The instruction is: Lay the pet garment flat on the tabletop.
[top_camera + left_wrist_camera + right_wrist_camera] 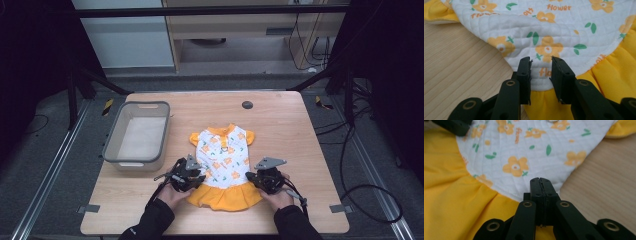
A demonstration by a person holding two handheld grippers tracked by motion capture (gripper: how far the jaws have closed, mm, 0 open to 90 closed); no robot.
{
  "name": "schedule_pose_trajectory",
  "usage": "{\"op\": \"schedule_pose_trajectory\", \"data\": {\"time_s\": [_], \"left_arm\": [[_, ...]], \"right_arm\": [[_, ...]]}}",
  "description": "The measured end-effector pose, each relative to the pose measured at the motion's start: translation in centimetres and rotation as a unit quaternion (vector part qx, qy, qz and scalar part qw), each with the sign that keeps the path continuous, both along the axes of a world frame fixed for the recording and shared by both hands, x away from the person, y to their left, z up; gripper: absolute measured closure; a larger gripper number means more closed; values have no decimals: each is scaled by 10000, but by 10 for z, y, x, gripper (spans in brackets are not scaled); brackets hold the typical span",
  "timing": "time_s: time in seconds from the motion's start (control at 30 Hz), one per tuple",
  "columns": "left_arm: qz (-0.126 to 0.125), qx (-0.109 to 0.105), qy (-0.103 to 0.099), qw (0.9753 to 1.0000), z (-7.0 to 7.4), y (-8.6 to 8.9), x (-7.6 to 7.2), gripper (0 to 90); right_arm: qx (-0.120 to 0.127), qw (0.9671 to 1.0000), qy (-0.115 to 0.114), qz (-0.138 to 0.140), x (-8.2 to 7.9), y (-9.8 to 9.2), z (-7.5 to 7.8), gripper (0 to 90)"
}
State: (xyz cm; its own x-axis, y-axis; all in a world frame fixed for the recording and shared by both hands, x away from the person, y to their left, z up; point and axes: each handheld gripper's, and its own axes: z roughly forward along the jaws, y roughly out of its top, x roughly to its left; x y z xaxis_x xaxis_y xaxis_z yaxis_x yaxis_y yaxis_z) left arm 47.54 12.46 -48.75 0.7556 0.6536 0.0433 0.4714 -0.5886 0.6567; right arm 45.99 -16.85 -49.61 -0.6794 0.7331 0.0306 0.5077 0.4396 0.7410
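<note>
High view: dress between grippers.

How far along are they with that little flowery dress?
Early on. The dress already lies spread flat on the table. In hand: the left gripper is open at the waist edge, and the right gripper is shut at the other side. The grey bin holds nothing yet, so any folding or stowing remains.

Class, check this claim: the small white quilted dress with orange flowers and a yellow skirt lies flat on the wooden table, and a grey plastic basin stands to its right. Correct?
Not quite. In the high view the grey plastic basin stands left of the white quilted dress, not right. The dress does lie flat on the wooden table.
</note>
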Motion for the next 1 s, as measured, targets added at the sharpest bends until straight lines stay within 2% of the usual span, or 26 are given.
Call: {"op": "schedule_pose_trajectory", "data": {"time_s": [0.27,0.4,0.43,0.47,0.5,0.53,0.6,0.67,0.7,0.77,0.83,0.87,0.9,1.0], "left_arm": [[-20,85,-97,9999,-1,0,-6,684],[12,40,-105,9999,1,1,-8,602],[-9,51,-170,9998,5,4,-10,580],[-9,51,-170,9998,5,4,-10,570],[-4,7,-193,9998,8,7,-12,570],[36,-77,-279,9996,12,12,-15,550],[76,-162,-321,9993,16,18,-18,536],[133,-305,-402,9986,20,27,-22,489],[171,-348,-426,9983,21,31,-23,471],[217,-427,-447,9979,21,40,-28,440],[247,-437,-477,9976,21,44,-30,407],[284,-453,-519,9972,19,50,-34,407],[334,-463,-529,9970,18,55,-38,380],[421,-484,-568,9963,17,68,-46,356]], "right_arm": [[-64,10000,-14,-37,-13,3,-4,898],[94,9999,35,-112,-14,2,-2,879],[206,9997,-47,-123,-14,-1,1,865],[206,9997,-47,-123,-14,-1,1,865],[250,9995,-74,-158,-15,-1,3,858],[343,9989,-218,-212,-16,-6,8,839],[368,9986,-282,-237,-16,-8,10,827],[313,9981,-399,-339,-17,-13,13,778],[257,9981,-424,-365,-17,-14,13,768],[297,9979,-413,-413,-17,-17,13,743],[314,9971,-474,-515,-18,-21,14,688],[314,9971,-474,-515,-18,-21,14,688],[346,9956,-582,-648,-20,-26,16,638],[368,9947,-612,-746,-21,-31,17,597]]}}
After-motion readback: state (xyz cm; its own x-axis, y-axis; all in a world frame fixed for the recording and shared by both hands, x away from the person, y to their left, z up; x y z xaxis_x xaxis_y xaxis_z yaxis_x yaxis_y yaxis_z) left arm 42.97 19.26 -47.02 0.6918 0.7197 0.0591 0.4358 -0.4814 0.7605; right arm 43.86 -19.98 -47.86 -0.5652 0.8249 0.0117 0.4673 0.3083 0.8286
